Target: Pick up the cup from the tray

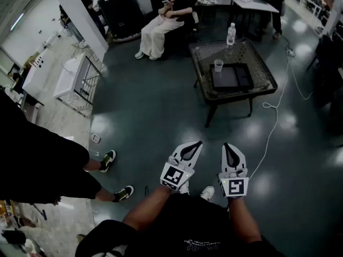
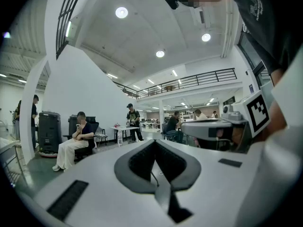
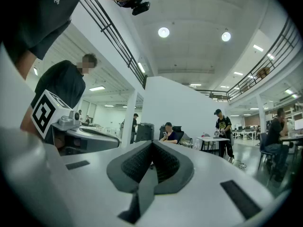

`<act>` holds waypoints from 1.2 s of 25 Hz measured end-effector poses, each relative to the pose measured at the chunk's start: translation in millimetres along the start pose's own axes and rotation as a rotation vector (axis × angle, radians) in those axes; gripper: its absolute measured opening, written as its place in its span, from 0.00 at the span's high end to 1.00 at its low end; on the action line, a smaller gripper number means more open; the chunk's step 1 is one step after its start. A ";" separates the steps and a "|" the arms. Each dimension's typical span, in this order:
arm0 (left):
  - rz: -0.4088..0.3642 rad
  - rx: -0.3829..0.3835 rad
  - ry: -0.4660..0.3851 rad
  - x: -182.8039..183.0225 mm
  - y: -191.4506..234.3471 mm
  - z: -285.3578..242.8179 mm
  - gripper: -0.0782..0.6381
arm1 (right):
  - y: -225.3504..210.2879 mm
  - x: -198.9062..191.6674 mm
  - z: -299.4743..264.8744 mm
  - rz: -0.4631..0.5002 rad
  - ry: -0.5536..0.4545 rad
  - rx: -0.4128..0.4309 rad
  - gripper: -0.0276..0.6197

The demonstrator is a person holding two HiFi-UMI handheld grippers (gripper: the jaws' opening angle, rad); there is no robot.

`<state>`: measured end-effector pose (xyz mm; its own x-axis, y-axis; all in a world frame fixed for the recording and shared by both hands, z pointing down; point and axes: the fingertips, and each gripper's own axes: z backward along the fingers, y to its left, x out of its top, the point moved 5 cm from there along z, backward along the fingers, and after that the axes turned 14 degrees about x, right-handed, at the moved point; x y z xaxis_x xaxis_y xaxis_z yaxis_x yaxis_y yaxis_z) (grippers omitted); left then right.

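- While we hold both tools close to our body at the lower edge of the head view, the left gripper [image 1: 194, 145] and the right gripper [image 1: 227, 146] point forward, side by side and a little apart.
- On the left gripper, the two jaws are closed together, their dark ribbed pads meet in a line, and nothing is between them.
- On the right gripper, the jaws are also closed together and they clamp nothing.
- Far ahead of us stands a low table with a glass top and a dark frame [image 1: 265, 68], well apart from both grippers.
- On this table lies a black rectangular tray [image 1: 231, 77].
- We see the clear plastic cup [image 1: 218, 65] standing upright at the far left corner of the tray; we cannot tell if it stands inside the tray or just beside its edge.
- Behind the cup, near the far edge of the table, a clear water bottle [image 1: 231, 34] stands upright.
- From the right side of the table a white cable [image 1: 272, 125] runs over the dark shiny floor [image 1: 155, 106] towards us.
- Beyond the table, to the left, a seated person in light trousers [image 1: 158, 30] is on a dark chair.
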<state>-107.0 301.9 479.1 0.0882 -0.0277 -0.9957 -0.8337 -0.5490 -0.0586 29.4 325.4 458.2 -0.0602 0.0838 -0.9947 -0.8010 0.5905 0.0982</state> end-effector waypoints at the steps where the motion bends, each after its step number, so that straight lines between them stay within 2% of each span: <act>1: -0.003 0.000 -0.001 -0.3 2.5 -0.2 0.88 | 1.6 -3.4 -1.5 -0.004 0.017 0.002 0.94; 6: -0.003 -0.006 0.001 -3.3 9.0 -2.4 0.88 | 3.1 -7.4 -9.2 0.010 0.051 0.015 0.94; 9: -0.038 -0.011 0.015 -6.2 10.9 -1.7 0.88 | 3.2 -5.3 -11.4 0.007 0.071 0.008 0.94; 11: -0.022 -0.016 0.007 -4.3 11.3 -1.7 0.88 | 3.7 -1.9 -13.6 0.011 0.088 0.002 0.94; 15: -0.020 -0.025 -0.020 -3.2 13.6 -1.6 0.88 | 7.5 -4.2 -16.5 0.016 0.046 0.013 0.94; 19: -0.019 -0.021 -0.018 -4.2 14.2 -2.5 0.88 | 7.0 -8.2 -16.6 0.014 0.071 0.020 0.94; 22: -0.019 -0.019 -0.015 -5.0 15.5 -4.0 0.88 | 6.1 -8.5 -18.7 0.015 0.036 0.029 0.94; 30: 0.000 0.001 -0.019 5.6 17.1 -2.2 0.88 | 3.4 2.4 -17.7 0.004 0.022 0.018 0.94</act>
<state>-119.6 290.5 472.7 0.0780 -0.0123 -0.9969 -0.8343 -0.5482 -0.0585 15.9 313.5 455.6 -0.0767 0.0686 -0.9947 -0.7897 0.6049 0.1026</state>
